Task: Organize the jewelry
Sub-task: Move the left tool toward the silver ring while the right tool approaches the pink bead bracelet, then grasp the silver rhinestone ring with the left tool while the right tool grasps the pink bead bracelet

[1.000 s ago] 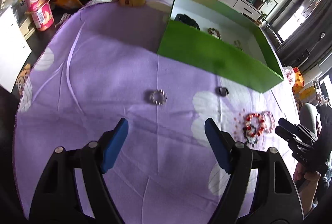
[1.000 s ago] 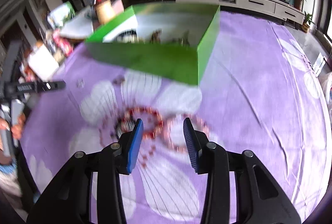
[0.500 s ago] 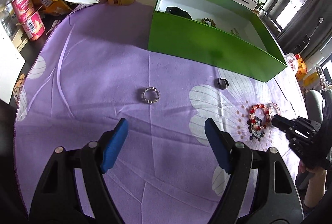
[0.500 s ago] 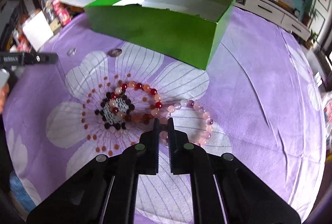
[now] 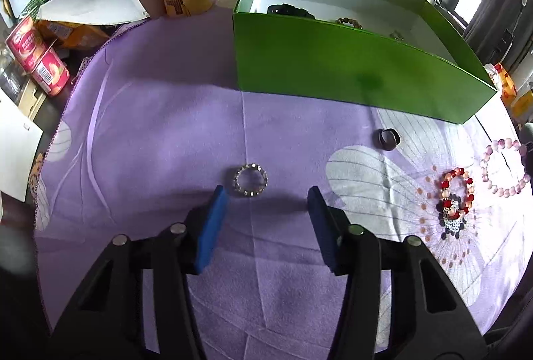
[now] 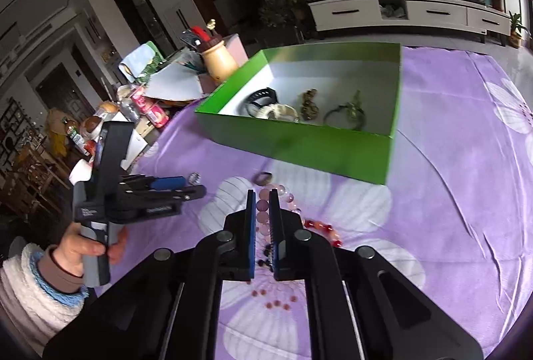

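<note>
Four or so trinkets in green box (image 6: 309,147); right tongs (image 6: 262,196) clenched on pink bracelet (image 6: 263,216); left tongs (image 5: 266,196) released, narrowing.

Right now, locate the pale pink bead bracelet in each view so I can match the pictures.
Left wrist view: the pale pink bead bracelet is at the far right edge, right of the red bead bracelet.
Right wrist view: low centre, pinched in the right claw, with beads showing between the blue pads.
Shared landmark: the green box, beyond the bracelet in both.
</note>
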`<state>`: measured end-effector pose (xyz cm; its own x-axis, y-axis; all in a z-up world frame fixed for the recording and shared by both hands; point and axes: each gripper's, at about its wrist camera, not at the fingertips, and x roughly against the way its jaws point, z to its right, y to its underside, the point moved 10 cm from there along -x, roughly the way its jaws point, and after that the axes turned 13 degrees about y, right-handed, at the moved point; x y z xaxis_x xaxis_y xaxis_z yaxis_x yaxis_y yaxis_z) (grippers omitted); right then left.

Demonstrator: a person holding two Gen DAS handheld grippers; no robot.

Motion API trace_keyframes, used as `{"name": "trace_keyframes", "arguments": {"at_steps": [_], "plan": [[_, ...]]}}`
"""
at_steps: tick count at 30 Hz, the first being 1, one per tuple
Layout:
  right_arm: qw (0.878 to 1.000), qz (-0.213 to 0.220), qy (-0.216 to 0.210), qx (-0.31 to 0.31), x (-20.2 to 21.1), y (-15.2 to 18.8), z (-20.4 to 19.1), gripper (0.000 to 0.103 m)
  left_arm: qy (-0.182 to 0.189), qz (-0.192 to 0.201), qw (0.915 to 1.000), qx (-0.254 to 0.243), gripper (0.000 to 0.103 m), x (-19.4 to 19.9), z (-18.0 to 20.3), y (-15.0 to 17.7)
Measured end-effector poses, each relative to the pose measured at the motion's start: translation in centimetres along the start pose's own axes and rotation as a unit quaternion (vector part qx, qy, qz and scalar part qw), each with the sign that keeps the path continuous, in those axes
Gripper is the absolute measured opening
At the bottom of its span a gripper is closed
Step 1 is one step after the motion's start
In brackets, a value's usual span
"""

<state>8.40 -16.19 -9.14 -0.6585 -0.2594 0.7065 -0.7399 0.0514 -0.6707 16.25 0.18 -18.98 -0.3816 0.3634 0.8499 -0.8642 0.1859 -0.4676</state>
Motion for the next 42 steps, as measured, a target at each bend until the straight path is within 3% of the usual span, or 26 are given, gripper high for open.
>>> {"name": "trace_keyframes", "arguments": {"at_steps": [6,9,11,17,28,31,33,34,36,42], "plan": [[1.000,0.003,-0.002,0.005,-0.4,-0.5,-1.2,0.007,-0.009,0.016,0.9997,-0.016,0.020,0.1,0.3,-0.1],[1.000,0.003,-0.002,0.005,-0.5,-0.6,-1.4,0.007,-0.001,0.020,0.9998,-0.004,0.013,0.3,0.0,-0.1],[1.000,0.003,-0.001,0.006,-0.5,-0.6,-1.5,0.007,0.003,0.018,0.9998,0.003,0.000,0.4,-0.1,0.0],[1.000,0.004,0.001,0.004,-0.6,-0.7,-1.5,0.007,0.035,0.018,0.9986,0.034,0.000,0.9,-0.4,0.3],[1.000,0.004,-0.003,0.000,-0.6,-0.6,-1.4,0.007,0.115,0.056,0.9900,0.061,0.000,5.2,0.5,-1.2],[1.000,0.001,-0.005,-0.003,-0.7,-0.4,-1.4,0.007,0.097,0.049,0.9928,0.050,0.001,4.6,0.3,-1.5],[1.000,0.000,-0.007,-0.002,-0.7,-0.2,-1.4,0.007,0.096,0.035,0.9936,0.050,0.024,3.5,0.4,-1.3],[1.000,-0.001,-0.007,-0.001,-0.7,-0.1,-1.4,0.007,0.079,0.029,0.9956,0.041,0.027,2.6,0.4,-1.2],[1.000,-0.003,-0.007,-0.002,-0.8,0.0,-1.3,0.007,0.050,0.021,0.9983,0.023,0.029,1.5,0.3,-1.1],[1.000,-0.003,-0.010,-0.007,-1.1,0.0,-1.0,0.007,0.010,0.026,0.9996,-0.007,0.029,-0.4,0.1,-1.5]]}}
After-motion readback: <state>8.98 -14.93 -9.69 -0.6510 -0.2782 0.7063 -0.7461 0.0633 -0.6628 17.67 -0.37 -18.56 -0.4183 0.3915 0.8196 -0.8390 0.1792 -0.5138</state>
